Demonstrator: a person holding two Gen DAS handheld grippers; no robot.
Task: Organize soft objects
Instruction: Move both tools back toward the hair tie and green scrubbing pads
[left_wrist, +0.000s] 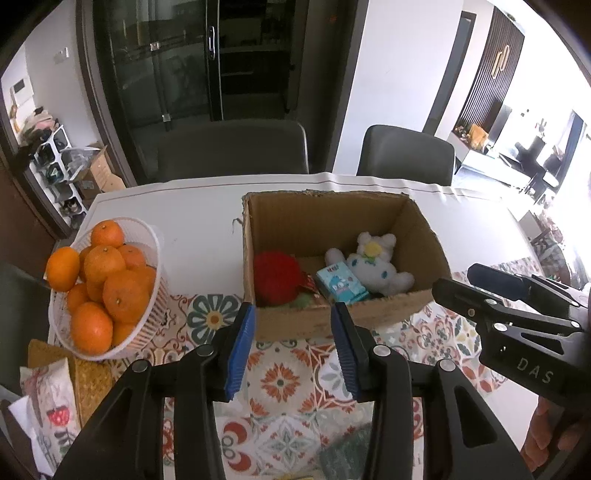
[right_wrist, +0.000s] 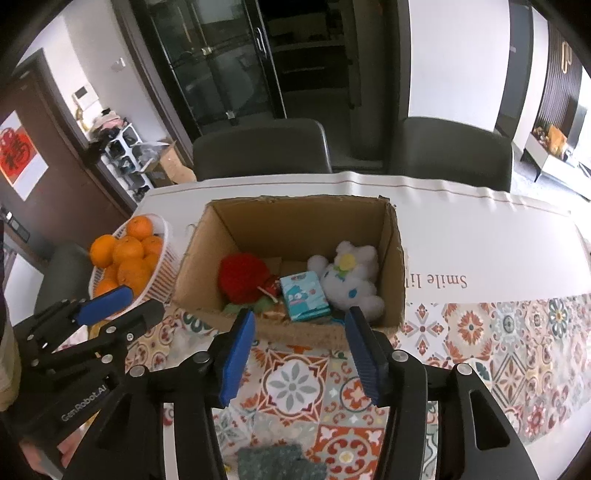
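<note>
An open cardboard box (left_wrist: 295, 218) (right_wrist: 295, 218) stands on the table. Inside lie a red fuzzy toy (left_wrist: 275, 277) (right_wrist: 242, 278), a small teal tissue pack (left_wrist: 340, 282) (right_wrist: 303, 295) and a white plush toy (left_wrist: 376, 264) (right_wrist: 351, 280). My left gripper (left_wrist: 293, 321) is open and empty, just in front of the box's near wall; it also shows at the left of the right wrist view (right_wrist: 125, 304). My right gripper (right_wrist: 301, 325) is open and empty at the box's near wall; it shows at the right of the left wrist view (left_wrist: 469, 280). A dark green soft item (left_wrist: 347, 454) (right_wrist: 277, 461) lies below the grippers.
A white basket of oranges (left_wrist: 107, 288) (right_wrist: 129, 258) stands left of the box. A patterned pouch (left_wrist: 48, 402) lies at the near left on a woven mat. Two dark chairs (left_wrist: 232, 147) (left_wrist: 406, 155) stand behind the table.
</note>
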